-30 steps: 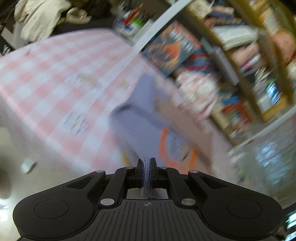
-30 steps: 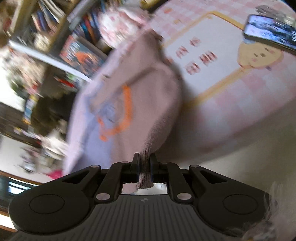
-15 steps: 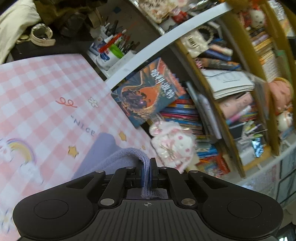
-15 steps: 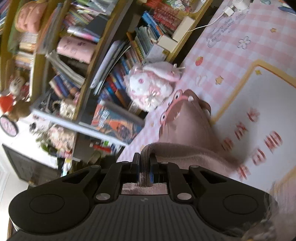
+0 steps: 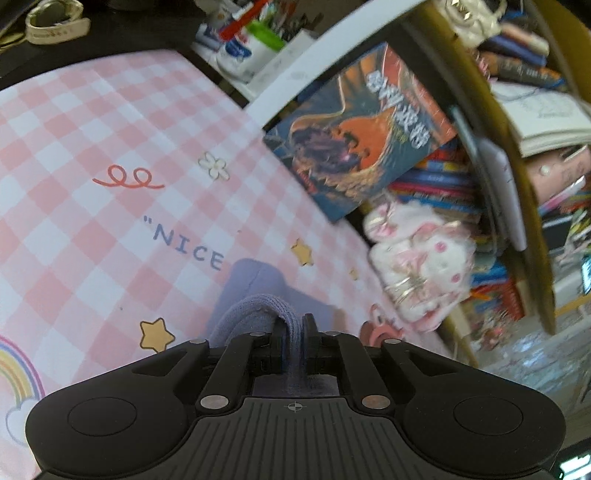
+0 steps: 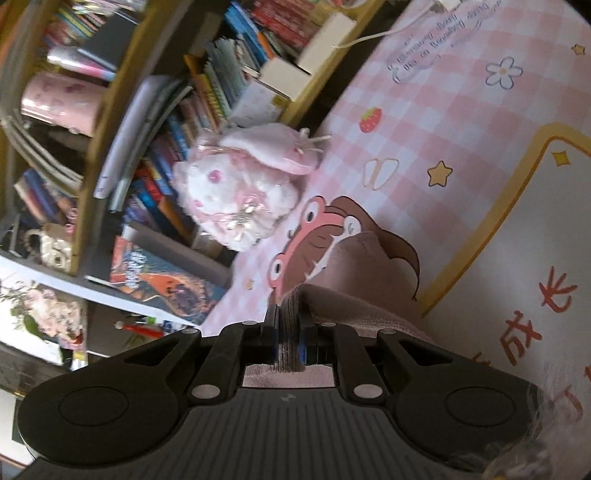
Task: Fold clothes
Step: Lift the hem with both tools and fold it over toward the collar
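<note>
I am in a home, in a room where someone lives and studies. In front of me is a table with a pink checked cloth (image 5: pixel 110 122) that has stars, a rainbow and the word "NICE" on it. Behind it a wooden bookshelf (image 6: pixel 92 177) is full of books and comics. A white and pink plush toy (image 6: pixel 240 192) sits at the table's edge, and a holder with pens (image 5: pixel 255 33) stands near.

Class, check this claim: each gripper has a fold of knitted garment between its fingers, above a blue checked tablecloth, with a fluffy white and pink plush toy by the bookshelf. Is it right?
One slip: the tablecloth is pink checked, not blue, as both wrist views show. The garment is in the left gripper, whose jaws are opening, and in the right gripper; the plush toy sits by the bookshelf.
</note>
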